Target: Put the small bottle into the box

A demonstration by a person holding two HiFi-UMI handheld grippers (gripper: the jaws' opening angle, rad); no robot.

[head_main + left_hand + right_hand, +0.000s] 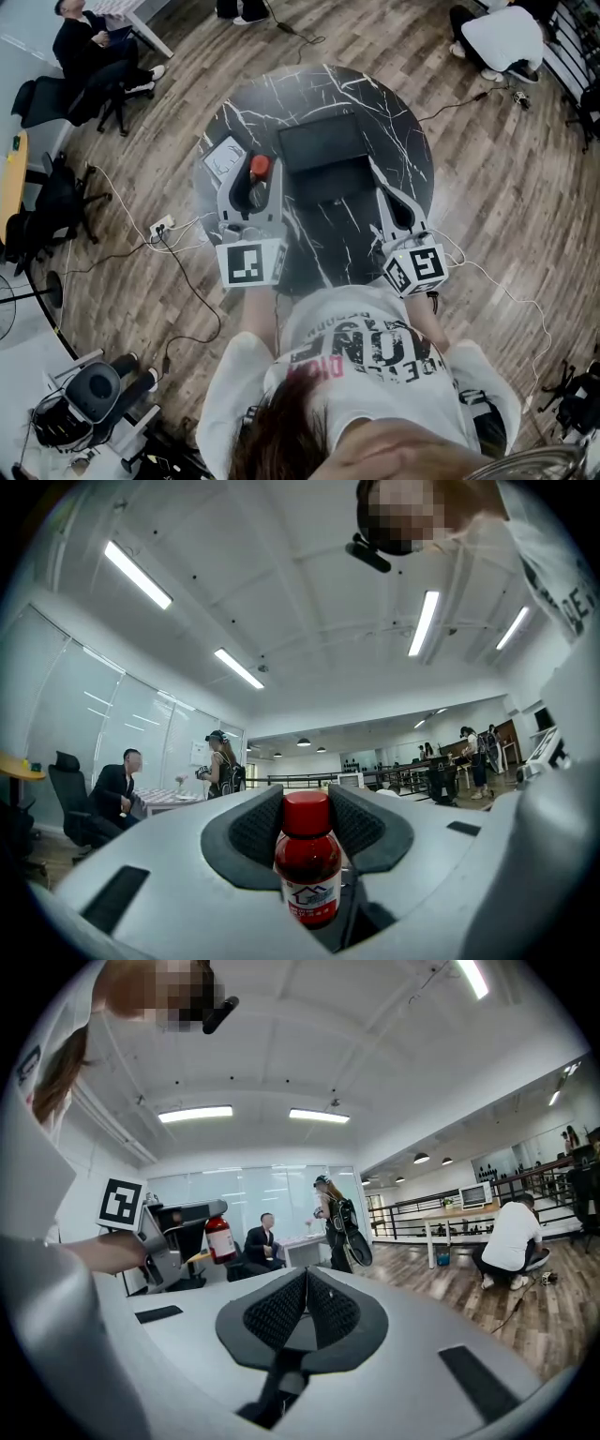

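Note:
The small bottle (258, 180), dark red with a red cap, stands upright between the jaws of my left gripper (254, 169), just left of the black box (323, 131) on the round marble table (403, 131). In the left gripper view the bottle (307, 860) is clamped between the ribbed pads (258, 827) of the left gripper (307, 803), lifted off the table. My right gripper (375, 171) reaches along the box's right side, its jaws closed with nothing between them. The right gripper view shows the right gripper (306, 1277) with its tips touching, and the bottle (218, 1238) off to the left.
A white flat packet (225, 157) lies on the table left of the bottle. Cables and a power strip (161, 226) run over the wooden floor on the left. A seated person (89, 42) is at the top left and a crouching person (502, 37) at the top right.

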